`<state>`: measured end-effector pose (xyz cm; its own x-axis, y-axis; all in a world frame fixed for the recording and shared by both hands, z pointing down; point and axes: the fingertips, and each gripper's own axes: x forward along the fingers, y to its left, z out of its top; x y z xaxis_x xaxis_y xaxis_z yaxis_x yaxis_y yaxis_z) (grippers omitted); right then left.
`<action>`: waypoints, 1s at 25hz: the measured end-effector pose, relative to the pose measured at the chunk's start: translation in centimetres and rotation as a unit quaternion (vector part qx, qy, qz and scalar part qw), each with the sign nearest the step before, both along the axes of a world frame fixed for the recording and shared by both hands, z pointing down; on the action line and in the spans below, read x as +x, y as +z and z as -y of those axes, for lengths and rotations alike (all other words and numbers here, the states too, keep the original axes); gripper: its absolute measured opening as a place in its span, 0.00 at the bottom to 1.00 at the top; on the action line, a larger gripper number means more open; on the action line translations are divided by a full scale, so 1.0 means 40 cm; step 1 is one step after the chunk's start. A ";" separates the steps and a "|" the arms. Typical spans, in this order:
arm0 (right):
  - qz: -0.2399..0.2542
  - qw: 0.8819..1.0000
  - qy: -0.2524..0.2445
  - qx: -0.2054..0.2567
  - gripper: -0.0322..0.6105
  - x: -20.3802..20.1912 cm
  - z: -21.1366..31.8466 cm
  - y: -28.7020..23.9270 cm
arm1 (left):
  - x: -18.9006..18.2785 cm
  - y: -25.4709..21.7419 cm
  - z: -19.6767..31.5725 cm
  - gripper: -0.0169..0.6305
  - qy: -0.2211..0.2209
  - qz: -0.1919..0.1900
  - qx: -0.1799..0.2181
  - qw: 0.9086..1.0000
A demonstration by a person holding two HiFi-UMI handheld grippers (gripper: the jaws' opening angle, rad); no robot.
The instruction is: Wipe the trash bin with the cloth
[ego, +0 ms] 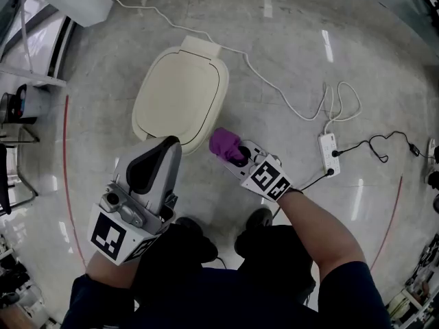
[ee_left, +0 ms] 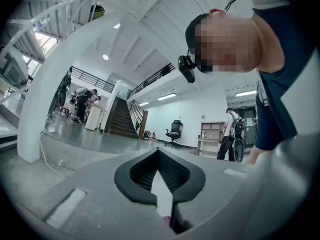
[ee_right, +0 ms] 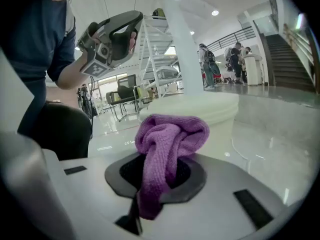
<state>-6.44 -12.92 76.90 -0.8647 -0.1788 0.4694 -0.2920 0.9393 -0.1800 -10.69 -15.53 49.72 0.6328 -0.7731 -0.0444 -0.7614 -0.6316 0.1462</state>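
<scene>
Nearest, the person's dark shoes (ego: 259,219) stand on the pale glossy floor (ego: 357,88), with both arms reaching forward over them. The left gripper (ego: 164,149) is held up at the left, tilted toward the bin; in its own view the left gripper's (ee_left: 159,153) jaws meet at the tips with only a thin slit behind them, and they have hold of nothing. The right gripper (ego: 238,155) is lower, and its jaws are closed on the cloth (ego: 223,142), a purple knitted bunch. In the right gripper view the cloth (ee_right: 170,134) is pinched between the dark pads, one end bulging above the right gripper (ee_right: 159,171) and the other hanging down out of the jaws.

The cloth sits just beside the near right edge of the bin (ego: 182,94), a cream bin with its lid shut; whether they touch I cannot tell. Seen from the right gripper, the bin (ee_right: 205,106) rises close behind the cloth.

Farther right lies a white power strip (ego: 328,151), and a white cable (ego: 274,81) runs past the bin
</scene>
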 end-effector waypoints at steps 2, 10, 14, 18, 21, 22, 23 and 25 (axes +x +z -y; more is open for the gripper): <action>-0.004 1.000 0.010 0.006 0.16 0.027 -0.001 -0.074 | 0.007 -0.064 -0.014 0.02 0.002 0.009 -0.009 1.000; 0.010 0.998 0.056 0.015 0.16 0.068 -0.023 -0.458 | 0.001 -0.386 -0.064 0.02 -0.011 0.006 -0.023 1.000; 0.026 0.997 0.069 0.012 0.16 0.059 -0.052 -0.669 | -0.011 -0.556 -0.101 0.02 -0.019 0.001 -0.024 1.000; 0.038 0.996 0.079 0.019 0.16 0.052 -0.066 -0.886 | -0.036 -0.740 -0.144 0.02 -0.037 -0.009 -0.016 0.999; 0.045 0.995 0.088 0.015 0.16 0.048 -0.083 -1.036 | -0.057 -0.878 -0.181 0.02 -0.046 -0.015 -0.015 0.999; 0.046 0.995 0.091 0.014 0.16 0.044 -0.093 -1.083 | -0.064 -0.913 -0.199 0.02 -0.045 -0.011 -0.022 0.999; 0.048 0.994 0.093 0.015 0.16 0.038 -0.105 -1.128 | -0.070 -0.948 -0.218 0.02 -0.045 -0.009 -0.027 0.999; 0.049 0.994 0.093 0.025 0.16 0.029 -0.131 -1.218 | -0.082 -1.019 -0.257 0.02 -0.046 -0.011 -0.024 0.999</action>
<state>-5.29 -7.69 28.20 -0.8557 -0.3608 0.3709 -0.4447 0.8792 -0.1708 -13.97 -5.24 8.95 0.5588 -0.8291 -0.0191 -0.8118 -0.5516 0.1917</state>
